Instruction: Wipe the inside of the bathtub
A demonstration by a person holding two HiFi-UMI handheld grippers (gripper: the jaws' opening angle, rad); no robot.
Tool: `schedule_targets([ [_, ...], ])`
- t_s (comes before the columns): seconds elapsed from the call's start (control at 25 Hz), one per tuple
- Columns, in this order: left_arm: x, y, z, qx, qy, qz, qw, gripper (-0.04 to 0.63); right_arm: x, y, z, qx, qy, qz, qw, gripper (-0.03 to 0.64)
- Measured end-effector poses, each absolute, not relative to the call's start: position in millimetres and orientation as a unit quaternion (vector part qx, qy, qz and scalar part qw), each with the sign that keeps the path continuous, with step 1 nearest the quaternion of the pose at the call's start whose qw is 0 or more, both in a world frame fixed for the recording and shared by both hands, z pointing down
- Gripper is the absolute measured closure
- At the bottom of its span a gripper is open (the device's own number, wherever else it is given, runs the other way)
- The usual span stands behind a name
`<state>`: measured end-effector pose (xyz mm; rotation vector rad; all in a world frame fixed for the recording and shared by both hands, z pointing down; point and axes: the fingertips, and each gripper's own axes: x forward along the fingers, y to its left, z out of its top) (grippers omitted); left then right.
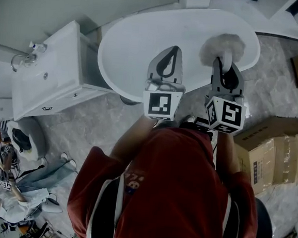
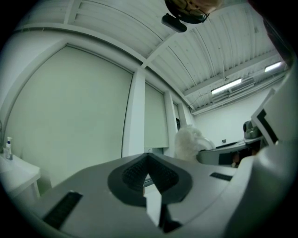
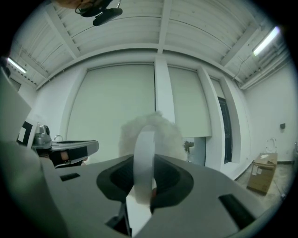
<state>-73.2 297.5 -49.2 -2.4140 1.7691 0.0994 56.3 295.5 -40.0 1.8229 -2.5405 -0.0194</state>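
bathtub (image 1: 139, 47) sits right in front of the person, white and oval, and both tools hang over it in the head view. right gripper (image 3: 144, 183) is clamped on the white handle (image 3: 143, 153) of a fluffy white duster (image 1: 224, 43), with the fluffy head sticking out past the jaw tips. makes sense to hold it that way imo: gripping the handle low leaves the whole soft head free to reach the tub surface. left gripper (image 2: 148, 173) has its jaws closed together with nothing between them, so it looks like it's just along for the ride, parked beside the other one and out of the way.

in the head view the duster head shows over the right end of the tub, near the rim. but both gripper views look out at the wall and ceiling rather than down into the basin, so my guess is the duster is raised above the tub and not touching it, though i can't tell for sure. wiping doesn't look started; the head would need to tip down into the tub first.
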Motion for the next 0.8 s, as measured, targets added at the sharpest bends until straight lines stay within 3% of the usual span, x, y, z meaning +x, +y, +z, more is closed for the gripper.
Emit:
schedule_targets([
  [0.8,-62.3,288.1,-39.5,-0.811,0.581,0.050,0.048,0.580,70.6,284.8,-24.0,0.588,-0.808,-0.003,0.025,0.525],
])
